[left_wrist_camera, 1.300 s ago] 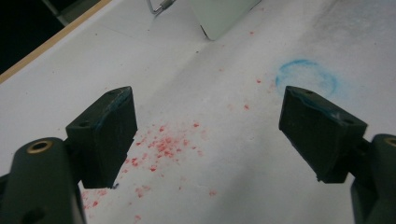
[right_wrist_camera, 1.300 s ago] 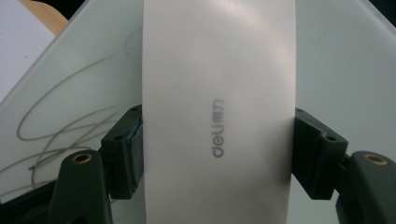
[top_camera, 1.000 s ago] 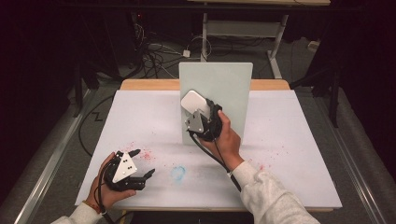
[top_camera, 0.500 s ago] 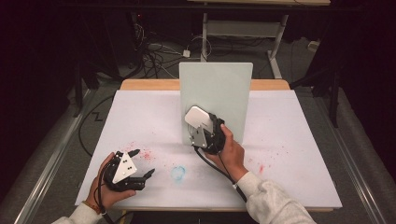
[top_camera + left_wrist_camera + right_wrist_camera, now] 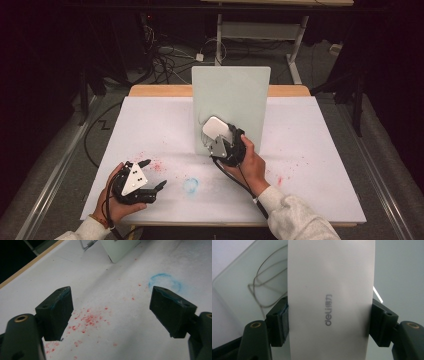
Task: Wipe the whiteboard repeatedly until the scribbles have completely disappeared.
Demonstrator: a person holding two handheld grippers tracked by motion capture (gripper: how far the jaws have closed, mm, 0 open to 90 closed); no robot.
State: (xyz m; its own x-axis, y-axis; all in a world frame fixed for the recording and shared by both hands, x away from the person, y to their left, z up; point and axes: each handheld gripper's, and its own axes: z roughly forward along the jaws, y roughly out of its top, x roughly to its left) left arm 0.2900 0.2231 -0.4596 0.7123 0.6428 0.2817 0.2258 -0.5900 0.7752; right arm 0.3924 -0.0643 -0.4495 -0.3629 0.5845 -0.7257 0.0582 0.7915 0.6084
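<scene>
A pale green-white board [image 5: 235,95] stands upright at the middle of the table. My right gripper [image 5: 218,139] is shut on a white block eraser [image 5: 216,127] and holds it against the board's lower left part. In the right gripper view the eraser [image 5: 329,290], printed "deli", fills the gap between both jaws, with the board [image 5: 397,270] close behind it. My left gripper [image 5: 153,174] rests in a hand at the table's front left, open with nothing in it. Its jaws [image 5: 110,307] stand wide apart over the white table cover.
White paper [image 5: 320,140] covers the table. Red specks [image 5: 155,165] lie by the left gripper, and more [image 5: 280,177] lie to the right. A faint blue ring [image 5: 190,184] marks the paper near the front. A wire stand [image 5: 87,243] props the board behind.
My right gripper has slid the eraser down the board and slightly to the right. The left gripper has stayed in place, open.
</scene>
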